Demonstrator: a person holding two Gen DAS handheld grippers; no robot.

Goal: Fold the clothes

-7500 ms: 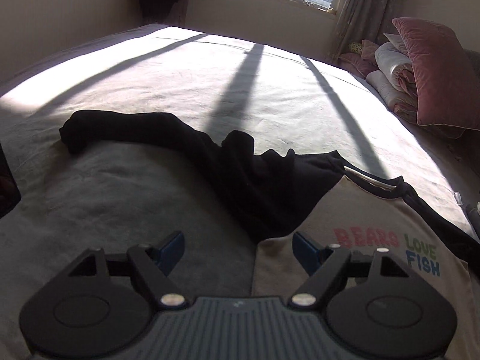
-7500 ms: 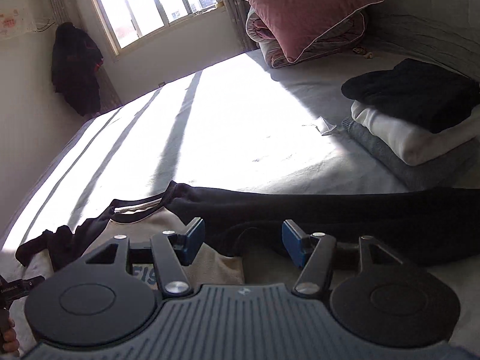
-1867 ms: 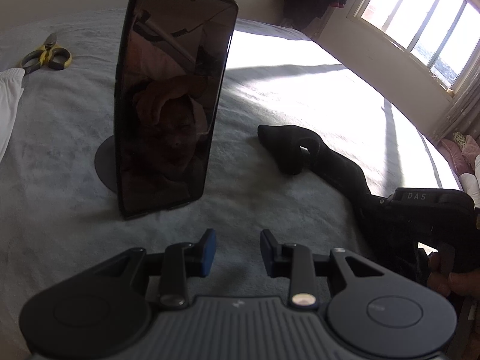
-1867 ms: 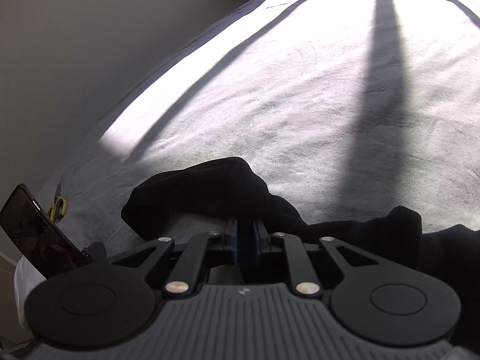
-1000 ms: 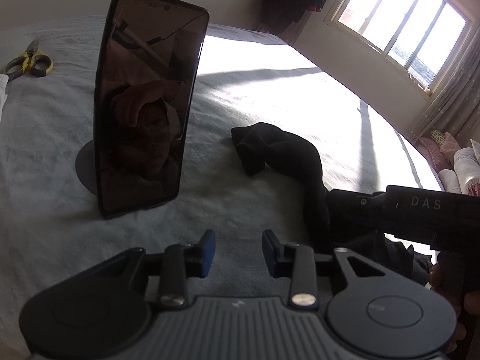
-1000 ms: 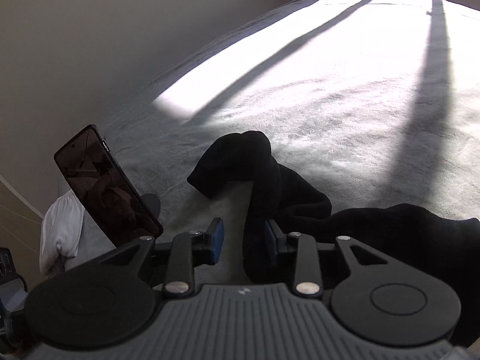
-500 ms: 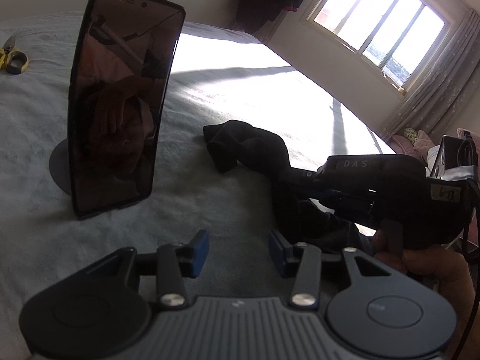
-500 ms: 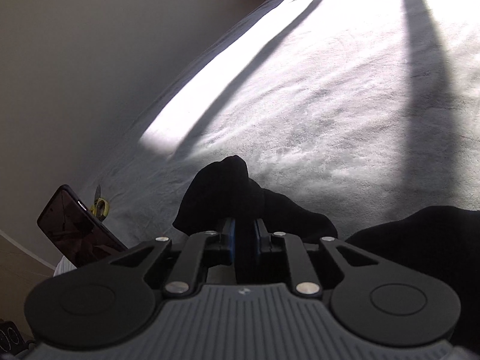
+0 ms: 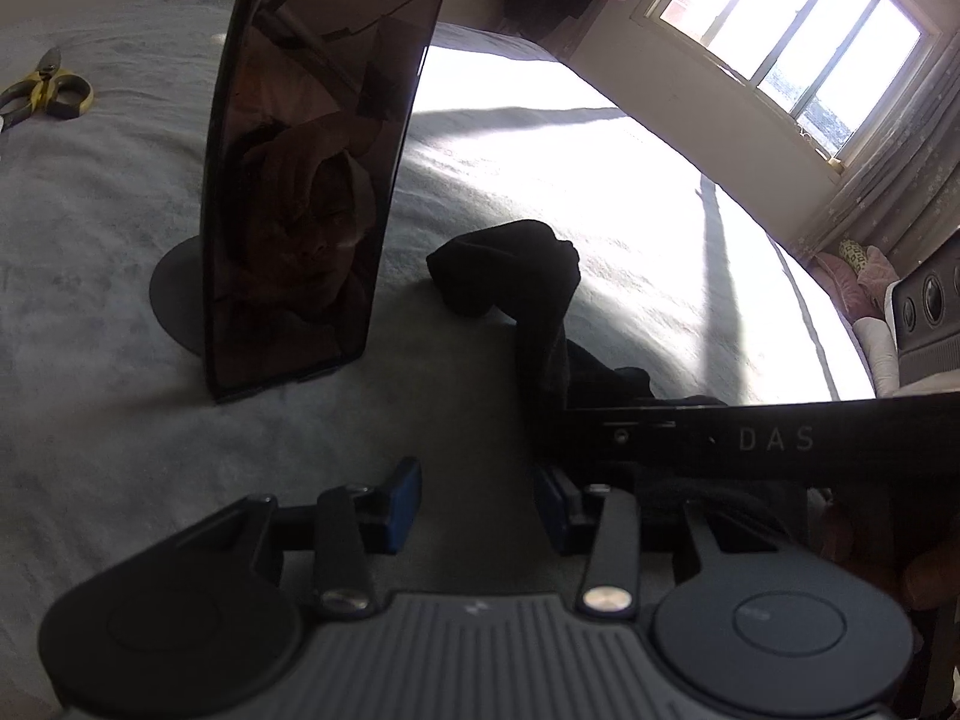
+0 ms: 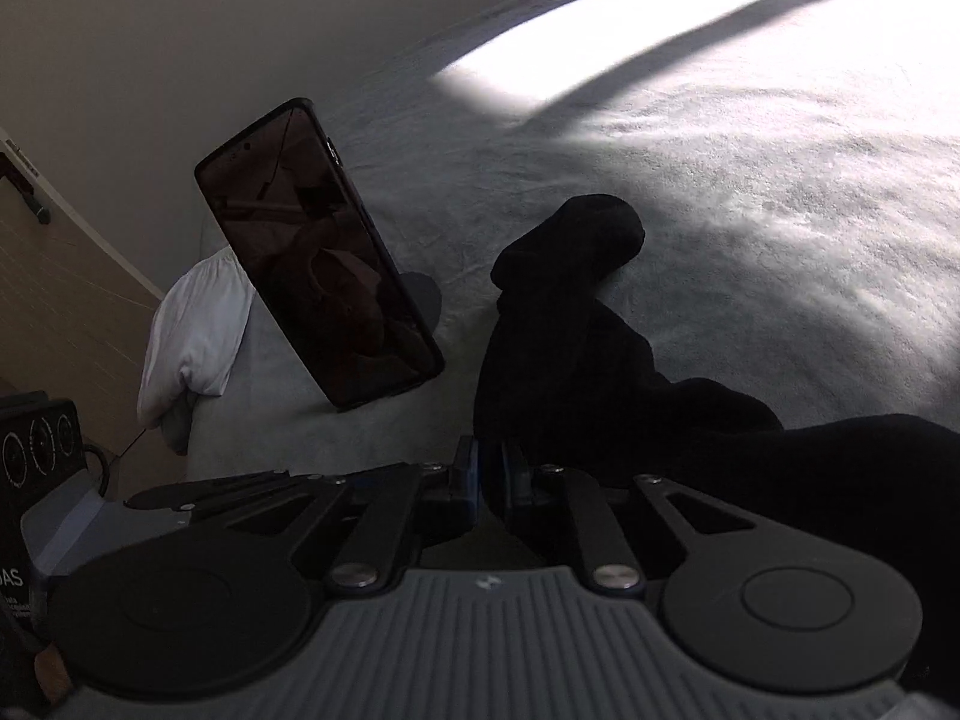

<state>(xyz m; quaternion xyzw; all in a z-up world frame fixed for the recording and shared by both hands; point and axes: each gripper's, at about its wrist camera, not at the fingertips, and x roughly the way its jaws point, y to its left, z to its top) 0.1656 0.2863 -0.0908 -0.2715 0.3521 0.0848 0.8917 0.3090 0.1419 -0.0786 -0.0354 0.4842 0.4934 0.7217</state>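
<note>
right tongs [image 10: 491,480] clamped on black sleeve [image 10: 564,300], left tongs [image 9: 477,507] apart beside it

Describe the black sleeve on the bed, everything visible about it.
The black sleeve is soft, matte knit fabric with no visible print. Its cuff end is bunched into a rounded lump and rests on the grey bedspread, just right of the phone on its stand, not touching it. From there the sleeve rises in a rumpled band toward the right gripper, whose jaws are shut on it. The open left gripper is beside it, not gripping.
</note>
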